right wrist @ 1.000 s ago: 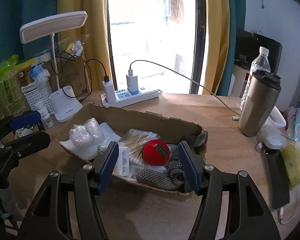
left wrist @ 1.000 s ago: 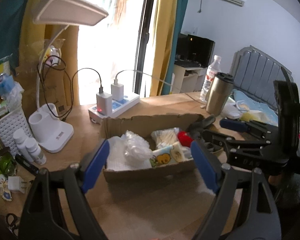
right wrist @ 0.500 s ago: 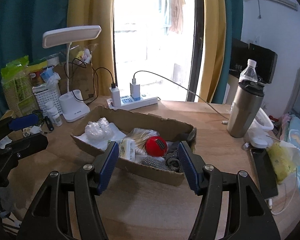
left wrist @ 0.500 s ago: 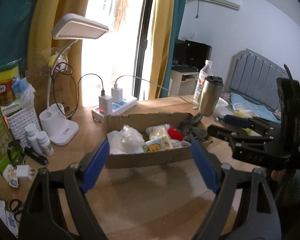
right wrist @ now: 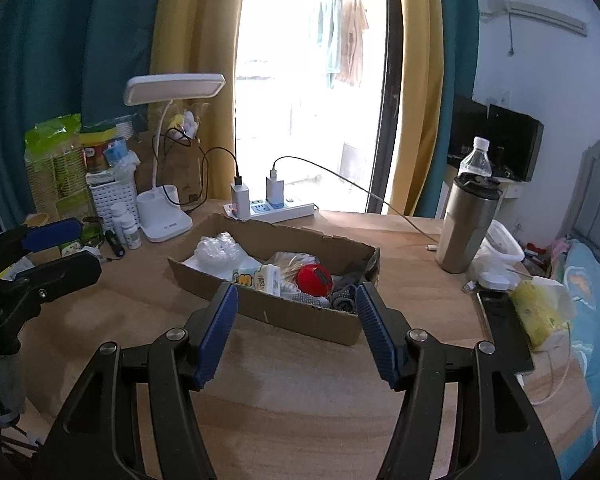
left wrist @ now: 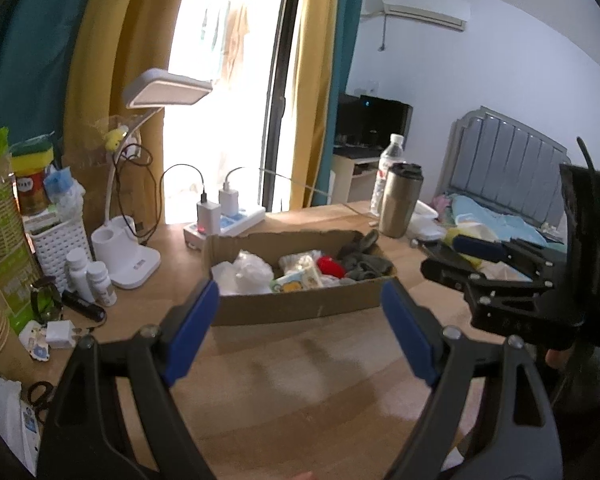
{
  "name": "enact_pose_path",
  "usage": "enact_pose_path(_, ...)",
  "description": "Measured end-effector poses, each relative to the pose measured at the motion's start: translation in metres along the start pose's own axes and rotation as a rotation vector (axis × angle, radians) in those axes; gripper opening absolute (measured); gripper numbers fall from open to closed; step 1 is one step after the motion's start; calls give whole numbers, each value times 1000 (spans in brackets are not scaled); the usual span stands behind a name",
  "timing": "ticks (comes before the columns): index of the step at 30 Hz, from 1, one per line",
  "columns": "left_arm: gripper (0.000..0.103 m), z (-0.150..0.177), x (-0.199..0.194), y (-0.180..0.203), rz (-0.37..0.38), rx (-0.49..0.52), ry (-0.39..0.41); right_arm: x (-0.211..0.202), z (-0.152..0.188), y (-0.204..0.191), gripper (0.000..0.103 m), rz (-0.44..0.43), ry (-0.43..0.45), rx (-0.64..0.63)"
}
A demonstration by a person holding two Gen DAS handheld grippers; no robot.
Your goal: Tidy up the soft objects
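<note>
shallow torn brown cardboard box on wooden tabletop | holds round red ball, crinkled plastic wrap, grey knit socks | left hand-held gripper released, empty | right hand-held gripper released, empty | steel tumbler beside

We are in a home bedroom. A bed with a grey padded headboard stands beside a wooden desk. Yellow and teal curtains frame a balcony door with laundry hanging outside. An air conditioner sits high on the wall. A lamp, power strip and tumbler clutter the desk.
</note>
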State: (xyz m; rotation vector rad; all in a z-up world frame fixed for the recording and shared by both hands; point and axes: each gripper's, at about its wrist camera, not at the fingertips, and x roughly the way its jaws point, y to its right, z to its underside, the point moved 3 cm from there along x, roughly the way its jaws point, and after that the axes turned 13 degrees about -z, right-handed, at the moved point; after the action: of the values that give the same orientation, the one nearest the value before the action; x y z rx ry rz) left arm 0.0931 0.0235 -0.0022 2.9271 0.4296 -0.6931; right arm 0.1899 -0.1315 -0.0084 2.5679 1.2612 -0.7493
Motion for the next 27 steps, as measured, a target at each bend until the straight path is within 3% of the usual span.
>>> enact_pose_path(11,85,11,-41,10,33,25,49,-49,21,-13,65,59,50,3)
enact_pose_path(14,103,14,-49,11,23,19,51,-62,23,-17,65,76,66,-4)
enact_pose_path(19,103,13,-65,9,26,-5,83,-81,23,-19,65,107,105,1)
enact_pose_path(27,103,1,-82,3,-65,-20,152,-100,20,-17,65,134,150,9)
